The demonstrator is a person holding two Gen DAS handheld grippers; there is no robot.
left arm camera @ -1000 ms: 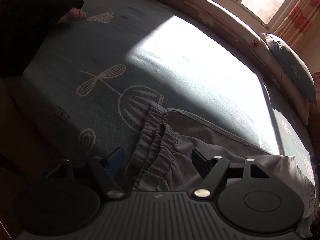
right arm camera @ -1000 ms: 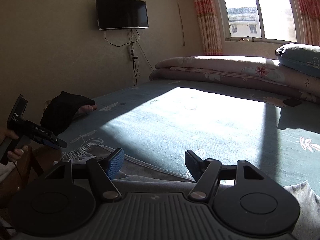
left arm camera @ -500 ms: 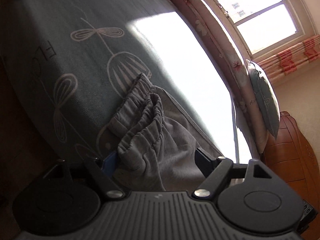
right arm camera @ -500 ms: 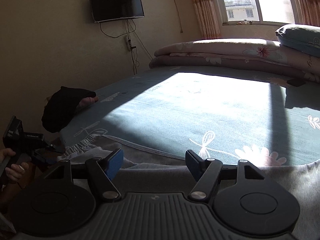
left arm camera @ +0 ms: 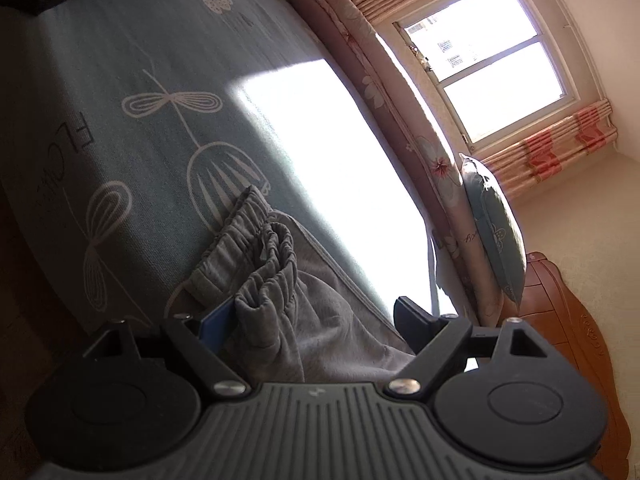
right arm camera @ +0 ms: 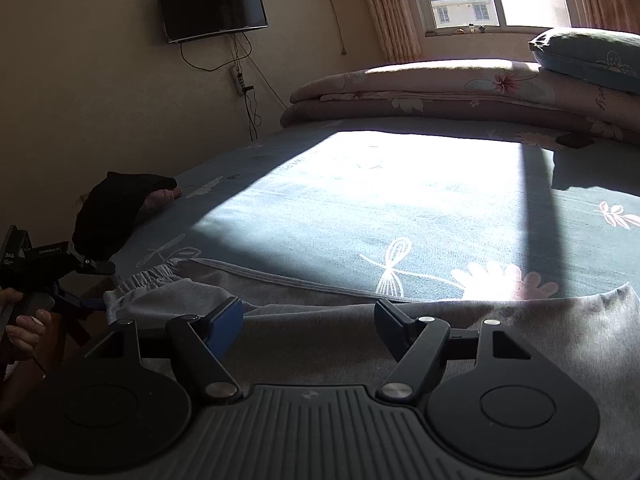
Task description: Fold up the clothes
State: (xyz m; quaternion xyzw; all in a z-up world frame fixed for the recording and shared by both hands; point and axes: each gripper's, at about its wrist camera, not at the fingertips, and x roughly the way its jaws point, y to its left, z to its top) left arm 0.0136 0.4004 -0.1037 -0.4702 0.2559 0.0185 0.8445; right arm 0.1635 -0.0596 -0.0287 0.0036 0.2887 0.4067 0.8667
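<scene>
Grey trousers (left arm camera: 320, 320) lie along the near edge of the bed (left arm camera: 120, 128), on its teal cover printed with pale flowers and dragonflies. The gathered elastic waistband (left arm camera: 256, 248) is bunched into folds at the left end, and the rest of the cloth runs off toward the right, where it fills the foreground of the right wrist view (right arm camera: 460, 340).

The left gripper (left arm camera: 308, 320) sits low at the waistband with its jaws apart; they have just been opening. Bunched cloth lies between them, touching the blue pad of the left finger (left arm camera: 216, 326), while the right finger stands clear of the fabric. In the right wrist view this gripper (right arm camera: 90, 284) shows at the far left, held in a hand (right arm camera: 24, 328), its tips at the waistband.

The right gripper (right arm camera: 310, 320) hovers over the trousers further along, jaws also wide and just opened a little further, pressing on nothing; whether the tips touch the cloth under them cannot be told.

A bright patch of sun falls across the middle of the bed. At the far side lie folded floral quilts (right arm camera: 420, 88) with a pillow (right arm camera: 592, 56) on top, below a window (left arm camera: 492, 64). A dark garment (right arm camera: 116, 208) sits at the bed's left edge. A television (right arm camera: 211, 7) hangs on the wall.
</scene>
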